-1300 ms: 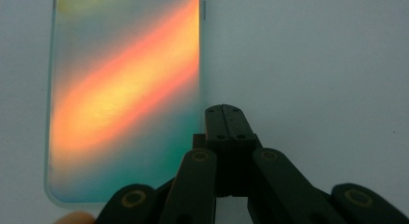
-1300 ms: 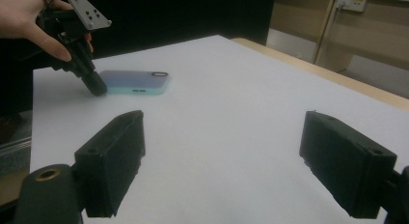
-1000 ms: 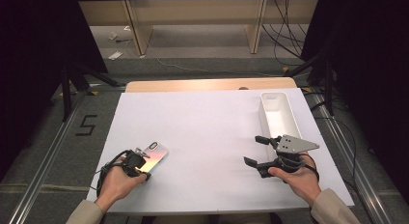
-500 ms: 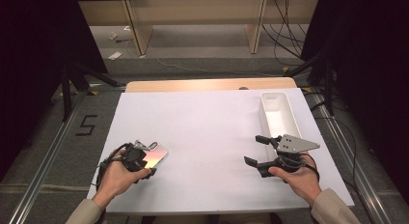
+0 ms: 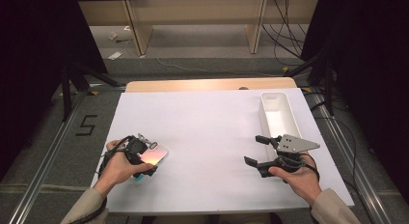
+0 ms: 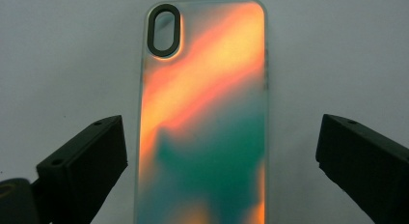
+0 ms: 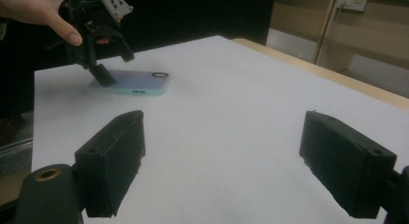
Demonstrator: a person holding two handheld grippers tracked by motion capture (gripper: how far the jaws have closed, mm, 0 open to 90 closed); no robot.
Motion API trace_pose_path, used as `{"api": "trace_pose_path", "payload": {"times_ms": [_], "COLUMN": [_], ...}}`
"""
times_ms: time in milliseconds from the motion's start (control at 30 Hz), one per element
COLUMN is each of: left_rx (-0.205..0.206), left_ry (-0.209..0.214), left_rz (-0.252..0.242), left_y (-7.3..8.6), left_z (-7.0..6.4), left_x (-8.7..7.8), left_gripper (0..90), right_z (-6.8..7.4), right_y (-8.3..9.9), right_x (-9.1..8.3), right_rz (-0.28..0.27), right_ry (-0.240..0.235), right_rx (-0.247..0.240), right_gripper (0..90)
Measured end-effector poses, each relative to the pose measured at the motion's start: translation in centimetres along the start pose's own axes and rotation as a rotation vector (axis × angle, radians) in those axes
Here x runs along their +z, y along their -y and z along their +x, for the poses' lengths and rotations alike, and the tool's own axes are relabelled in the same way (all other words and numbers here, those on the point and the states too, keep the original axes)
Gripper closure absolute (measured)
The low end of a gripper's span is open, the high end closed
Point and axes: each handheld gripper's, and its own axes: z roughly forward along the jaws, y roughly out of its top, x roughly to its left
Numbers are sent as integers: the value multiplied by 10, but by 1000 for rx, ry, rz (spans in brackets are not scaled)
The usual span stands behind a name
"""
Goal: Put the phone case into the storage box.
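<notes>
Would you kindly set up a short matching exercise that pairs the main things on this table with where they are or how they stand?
Things:
1. phone case
2. white tray
3. right gripper
4. left gripper

Descriptions:
A. along the table's right edge
B. open, nothing between its fingers
C. lying flat, orange and teal
D. open, astride the phone case

Pairs: 1-C, 2-A, 3-B, 4-D
</notes>
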Motion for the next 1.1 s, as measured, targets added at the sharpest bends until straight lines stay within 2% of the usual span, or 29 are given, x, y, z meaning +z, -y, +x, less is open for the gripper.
{"api": "trace_pose_path", "payload": {"times_ms": [133, 233, 333, 800, 1100], "left_rx": [6, 15, 6, 50, 49], "left_ry": [3, -13, -13, -20, -18], "left_rz": [32, 58, 61, 121, 151], "left_y": [-3, -4, -5, -8, -7], "left_z": [4, 6, 7, 8, 10], "left_x": [6, 10, 13, 19, 22], "left_gripper": [30, 22, 23, 40, 33], "right_z": [0, 0, 0, 0, 0], "right_y": [0, 0, 0, 0, 1], "right_x": [0, 0, 0, 0, 1], "right_rz": [0, 2, 0, 1, 4], "right_ry": [0, 0, -2, 0, -2], "right_rx": [0, 1, 0, 0, -2], "right_gripper": [170, 170, 170, 170, 170]}}
